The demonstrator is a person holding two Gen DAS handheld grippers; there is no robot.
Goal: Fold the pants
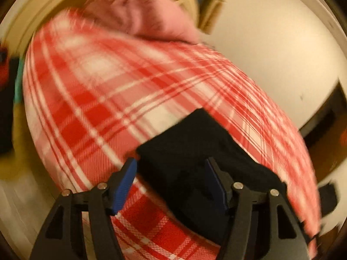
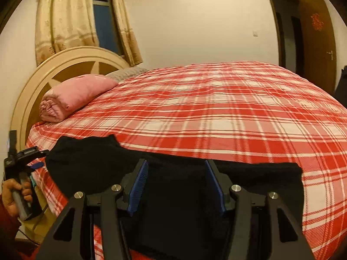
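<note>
Black pants (image 2: 91, 164) lie flat along the near edge of a bed with a red and white plaid sheet (image 2: 216, 112). My right gripper (image 2: 176, 169) is open, its blue pads (image 2: 138, 186) spread over the dark cloth, nothing pinched. My left gripper (image 1: 171, 166) is open above the pants (image 1: 186, 151), tilted in a blurred view. In the right wrist view the left gripper (image 2: 35, 161) shows at the far left, held in a hand beside the pants' end.
A folded pink blanket (image 2: 73, 96) lies by the round wooden headboard (image 2: 65, 65). Curtains and a window (image 2: 104, 15) are behind it. A brown door (image 2: 316, 43) stands at the right. The white wall (image 1: 271, 54) fills the left wrist view's right side.
</note>
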